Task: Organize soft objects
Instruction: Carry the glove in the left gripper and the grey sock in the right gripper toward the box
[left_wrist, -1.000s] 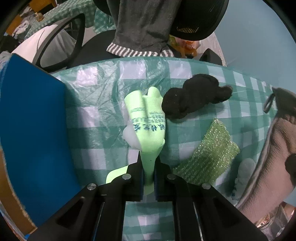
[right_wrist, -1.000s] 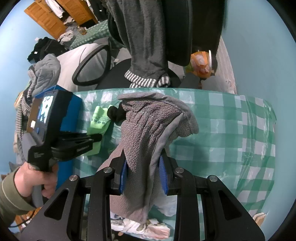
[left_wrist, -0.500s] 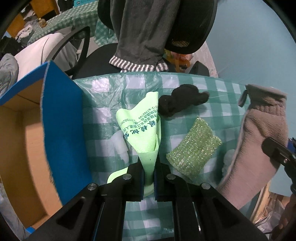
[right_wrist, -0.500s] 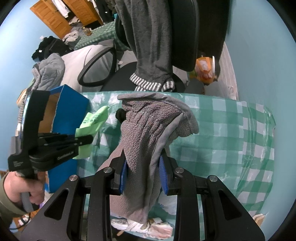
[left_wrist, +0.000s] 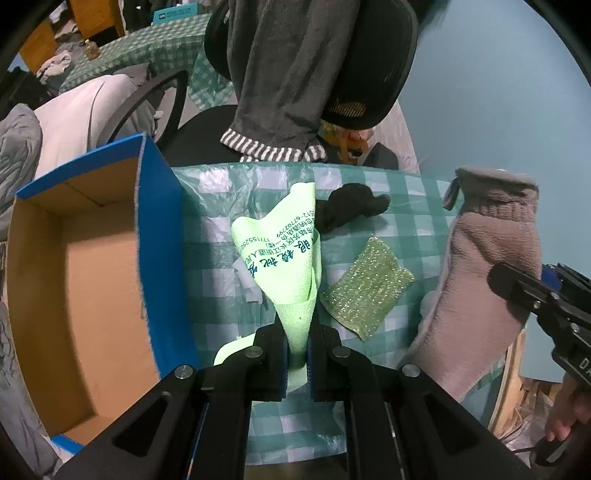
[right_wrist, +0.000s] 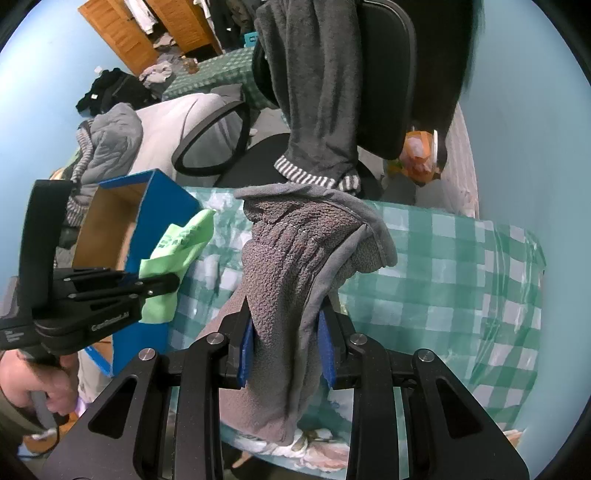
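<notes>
My left gripper (left_wrist: 297, 354) is shut on a light green cloth (left_wrist: 286, 254) with blue print, held above the checked table beside the blue box. It also shows in the right wrist view (right_wrist: 173, 254). My right gripper (right_wrist: 286, 350) is shut on a grey towel (right_wrist: 295, 258), which hangs at the right of the left wrist view (left_wrist: 487, 280). A black cloth (left_wrist: 349, 208) and a glittery green sponge cloth (left_wrist: 364, 286) lie on the table.
An open blue cardboard box (left_wrist: 74, 280) with a brown inside stands at the table's left end. A green checked tablecloth (right_wrist: 443, 277) under clear plastic covers the table. An office chair (left_wrist: 332, 66) draped with grey clothing stands behind the table.
My left gripper has lifted and pulled back with the green cloth, bringing the open box into view at left. My right gripper has risen a little with the grey towel.
</notes>
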